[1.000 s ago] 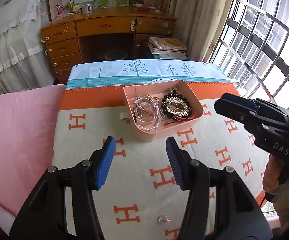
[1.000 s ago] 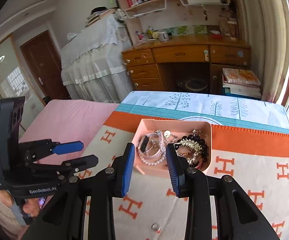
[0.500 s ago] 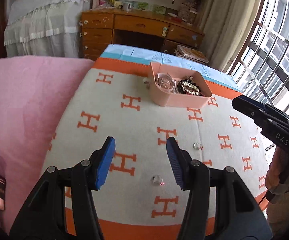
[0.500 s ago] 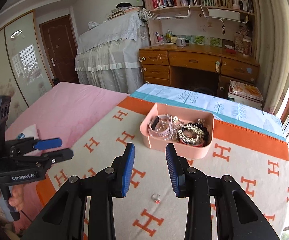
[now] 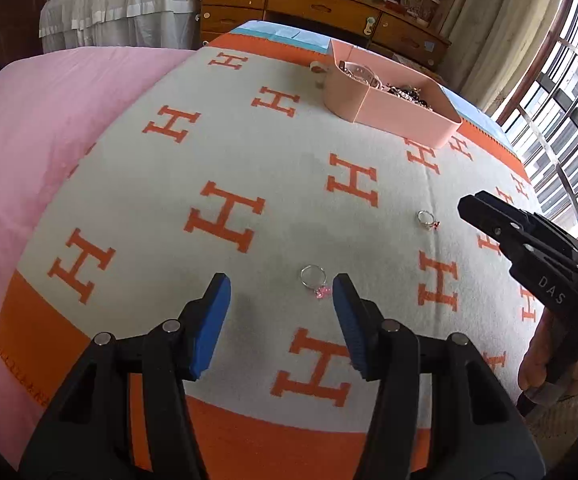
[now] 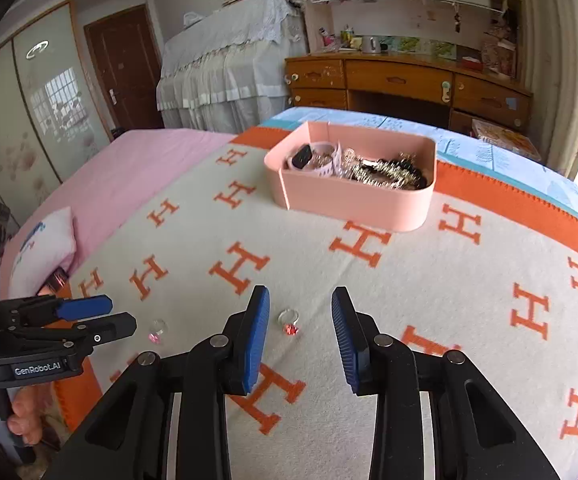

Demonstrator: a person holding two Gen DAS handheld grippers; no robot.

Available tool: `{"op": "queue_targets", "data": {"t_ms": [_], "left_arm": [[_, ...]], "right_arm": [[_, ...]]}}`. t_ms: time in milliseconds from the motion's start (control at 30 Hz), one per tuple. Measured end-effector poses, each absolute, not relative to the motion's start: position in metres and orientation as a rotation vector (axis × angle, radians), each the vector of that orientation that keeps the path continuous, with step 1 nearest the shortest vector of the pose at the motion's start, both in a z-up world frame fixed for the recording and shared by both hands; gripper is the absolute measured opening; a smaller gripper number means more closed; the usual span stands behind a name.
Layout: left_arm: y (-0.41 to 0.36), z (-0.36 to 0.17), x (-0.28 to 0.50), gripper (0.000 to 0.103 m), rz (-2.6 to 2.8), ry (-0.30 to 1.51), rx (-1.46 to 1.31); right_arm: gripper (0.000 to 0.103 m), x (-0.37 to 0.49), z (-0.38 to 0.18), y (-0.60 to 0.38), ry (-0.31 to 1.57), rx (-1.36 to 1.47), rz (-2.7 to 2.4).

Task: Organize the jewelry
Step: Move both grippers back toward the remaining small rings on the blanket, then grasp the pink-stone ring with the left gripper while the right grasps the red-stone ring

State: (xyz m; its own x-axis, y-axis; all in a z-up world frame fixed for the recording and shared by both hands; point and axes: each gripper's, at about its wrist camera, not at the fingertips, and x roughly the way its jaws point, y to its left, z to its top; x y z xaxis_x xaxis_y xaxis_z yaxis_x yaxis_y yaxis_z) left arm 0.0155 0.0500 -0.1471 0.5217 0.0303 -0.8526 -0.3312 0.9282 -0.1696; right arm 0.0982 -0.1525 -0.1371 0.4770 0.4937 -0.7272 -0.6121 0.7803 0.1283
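Note:
Two small rings lie on the H-patterned blanket [image 5: 249, 152]. The pink-stone ring [image 5: 315, 282] rests just ahead of my left gripper [image 5: 281, 292], close to its right fingertip and untouched; that gripper is open and low over the blanket. The red-stone ring [image 6: 289, 320] lies on the blanket between the fingers of my right gripper [image 6: 301, 304], which is also open, its pads clear of the ring. The right wrist view also shows the pink-stone ring [image 6: 157, 330] beside the left gripper [image 6: 123, 314]. A pink box [image 6: 353, 200] holding bracelets and beads stands farther back.
A pink sheet [image 5: 49, 100] covers the bed left of the blanket, with a small pillow [image 6: 45, 248] and a phone [image 6: 53, 282] on it. A wooden desk [image 6: 401, 80] stands behind the bed and a window [image 5: 561, 80] to the right. The blanket's orange border [image 5: 289, 432] runs along the near edge.
Both grippers have dropped toward the blanket and drawn back from the pink box, which now looks farther off. The two rings now lie right by the fingertips.

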Motion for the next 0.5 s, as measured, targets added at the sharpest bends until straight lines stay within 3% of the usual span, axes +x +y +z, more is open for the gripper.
{"op": "queue_targets", "data": {"t_ms": [67, 233, 500], "left_arm": [[0.047, -0.151, 0.017, 0.050, 0.225, 1.014, -0.328], [0.042, -0.157, 0.023, 0.033, 0.235, 1.050, -0.326], [0.029, -0.159, 0.030, 0.029, 0.247, 1.052, -0.288]], "right_arm": [[0.033, 0.099, -0.147, -0.147, 0.837, -0.185, 0.691], [0.033, 0.101, -0.163, -0.138, 0.847, -0.213, 0.717], [0.033, 0.108, -0.166, -0.143, 0.869, -0.148, 0.743]]}}
